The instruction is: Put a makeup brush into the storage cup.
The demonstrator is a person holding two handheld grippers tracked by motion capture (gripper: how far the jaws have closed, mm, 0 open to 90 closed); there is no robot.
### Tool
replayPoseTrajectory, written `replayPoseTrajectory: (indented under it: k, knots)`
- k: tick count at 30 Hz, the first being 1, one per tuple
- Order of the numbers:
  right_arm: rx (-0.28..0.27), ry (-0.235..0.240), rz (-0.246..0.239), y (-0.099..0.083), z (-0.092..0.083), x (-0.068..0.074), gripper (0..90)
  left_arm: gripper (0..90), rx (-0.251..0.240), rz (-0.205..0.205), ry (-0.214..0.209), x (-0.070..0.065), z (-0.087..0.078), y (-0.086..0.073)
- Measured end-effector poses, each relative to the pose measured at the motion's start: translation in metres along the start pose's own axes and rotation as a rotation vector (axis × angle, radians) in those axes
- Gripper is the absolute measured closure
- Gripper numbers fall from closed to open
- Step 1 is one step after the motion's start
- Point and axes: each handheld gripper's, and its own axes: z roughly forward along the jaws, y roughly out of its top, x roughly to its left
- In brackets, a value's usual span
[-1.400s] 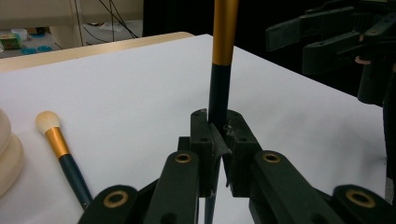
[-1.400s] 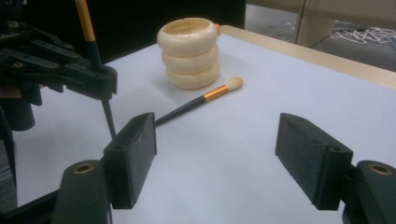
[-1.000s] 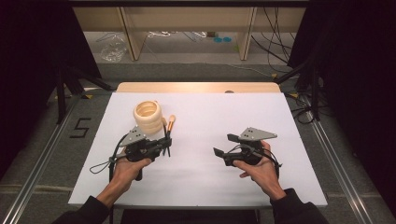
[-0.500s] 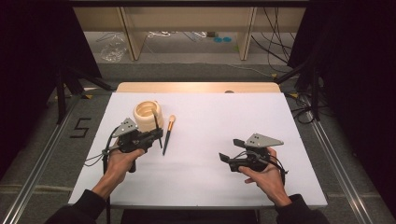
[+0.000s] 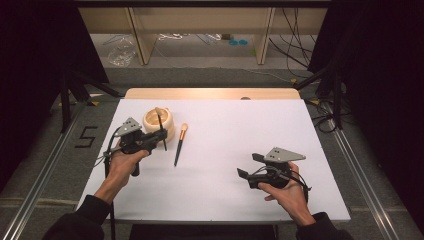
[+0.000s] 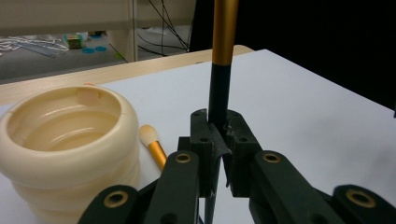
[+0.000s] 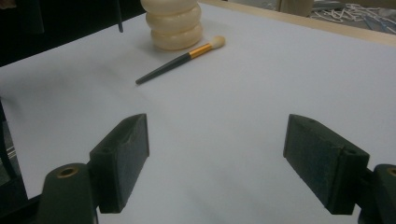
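Left gripper (image 6: 217,140): jaws clamped on slim black-and-gold makeup brush (image 6: 219,79), upright beside ribbed cream holder (image 6: 70,144) at table's far left; bristles cropped. Second cream-tipped brush (image 5: 180,144) lies right of holder. Right gripper (image 7: 217,163): wide, empty.

My left claw (image 5: 161,134) sits tight against the cream ribbed holder (image 5: 158,120), held brush (image 6: 218,84) upright beside its rim; no room to pass on that side. Loose brush (image 5: 179,145) lies on the white table (image 5: 240,130) just right of the holder, slanted, blocking a low sweep there. Between it and my right claw (image 5: 249,166): wide bare surface, free passage. Right claw's jaws stand apart, with bare table between and ahead of them. Far and right parts of the table are free too.
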Motion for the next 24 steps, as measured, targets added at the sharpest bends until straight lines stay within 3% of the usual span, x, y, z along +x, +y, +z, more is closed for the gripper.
replayPoseTrajectory:
  k: [19, 22, 24]
  knots:
    - [-0.005, -0.005, 0.014, -0.002, 0.0, -0.003, 24.4, 83.6, -0.037, -0.041, 0.076, 0.034, -0.003, 0.025]
    - [0.022, -0.015, 0.017, -0.002, -0.002, -0.003, 24.3, 83.6, -0.047, -0.048, 0.089, 0.039, -0.003, 0.031]
    - [0.01, -0.016, 0.011, -0.002, -0.002, -0.003, 24.3, 83.6, -0.04, -0.036, 0.103, 0.042, -0.002, 0.033]
